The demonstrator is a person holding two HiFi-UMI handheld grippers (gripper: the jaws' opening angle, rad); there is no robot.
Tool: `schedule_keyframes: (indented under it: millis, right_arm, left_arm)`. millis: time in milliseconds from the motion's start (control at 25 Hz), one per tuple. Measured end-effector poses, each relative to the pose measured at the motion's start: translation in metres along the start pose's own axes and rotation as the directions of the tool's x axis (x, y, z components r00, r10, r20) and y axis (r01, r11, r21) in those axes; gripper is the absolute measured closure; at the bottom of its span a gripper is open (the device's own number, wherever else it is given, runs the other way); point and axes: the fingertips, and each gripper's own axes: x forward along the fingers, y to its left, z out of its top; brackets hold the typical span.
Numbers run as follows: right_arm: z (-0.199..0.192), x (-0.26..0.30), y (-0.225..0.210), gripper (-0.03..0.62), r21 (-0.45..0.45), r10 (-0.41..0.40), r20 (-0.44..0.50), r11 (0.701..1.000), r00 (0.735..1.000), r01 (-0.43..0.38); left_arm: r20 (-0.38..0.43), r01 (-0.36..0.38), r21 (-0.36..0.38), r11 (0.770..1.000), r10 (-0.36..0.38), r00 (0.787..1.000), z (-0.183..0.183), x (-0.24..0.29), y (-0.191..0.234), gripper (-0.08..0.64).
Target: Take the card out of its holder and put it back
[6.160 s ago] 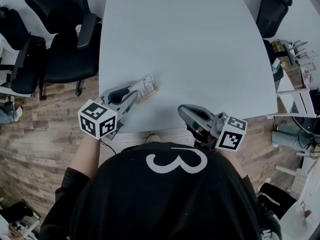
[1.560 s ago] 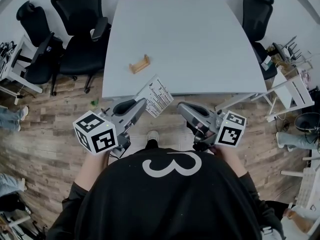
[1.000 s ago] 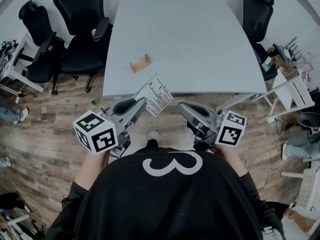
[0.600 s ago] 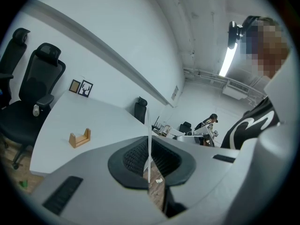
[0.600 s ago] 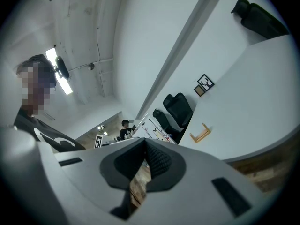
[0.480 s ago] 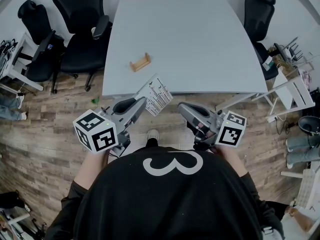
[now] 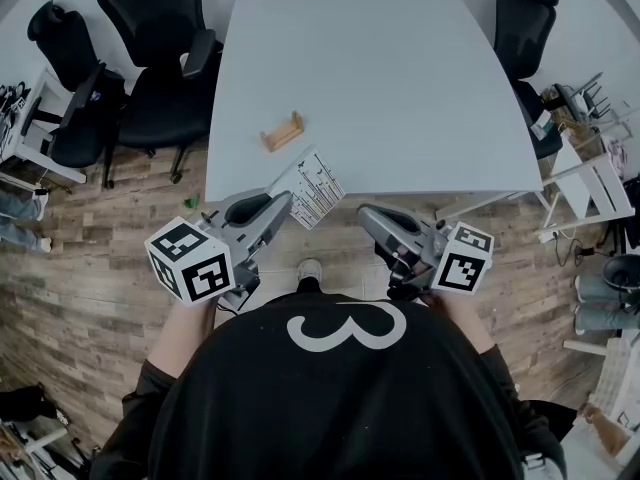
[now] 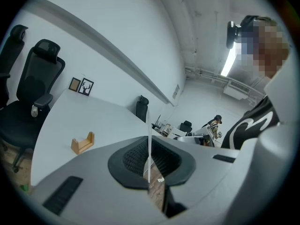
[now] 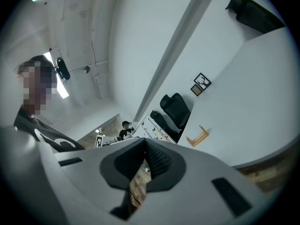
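The left hand-held gripper [image 7: 285,200] pinches a thin, flat printed card [image 7: 312,190]. The right hand-held gripper [image 7: 368,216] is empty, its ribbed jaws together. A U-shaped wooden holder [image 7: 281,131] sits on the smooth table [image 7: 400,88].

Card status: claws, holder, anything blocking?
Left claw shut on card, card out of holder. Right claw shut, empty. Holder empty on table, nothing between it and card.

The printed card [image 7: 315,190], clamped in the left tool [image 7: 285,200], stands apart from the seemingly empty wooden holder [image 7: 282,131].
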Motion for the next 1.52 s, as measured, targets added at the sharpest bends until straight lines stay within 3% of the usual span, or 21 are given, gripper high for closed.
schedule_keyframes:
  millis: [160,600,1240,1520]
  right_arm:
    - [-0.005,0.000,-0.006,0.583,-0.007,-0.006,0.002,1.000,1.000,0.006]
    - [0.020,0.036,-0.040,0.583,0.017,-0.066,-0.001,0.998,0.998,0.066]
    - [0.048,0.072,-0.077,0.583,0.016,-0.132,0.004,0.991,0.991,0.132]
    - [0.052,0.078,-0.094,0.583,0.035,-0.149,0.004,0.988,0.989,0.149]
  left_arm:
    - [0.005,-0.005,0.020,1.000,0.005,1.000,-0.002,0.000,0.009,0.535]
    - [0.002,0.005,0.050,0.999,-0.005,1.000,0.041,0.014,0.074,0.535]
    - [-0.044,-0.008,0.210,0.978,0.018,0.999,0.080,0.037,0.150,0.535]
    - [-0.086,-0.015,0.255,0.967,0.038,0.996,0.078,0.050,0.172,0.535]
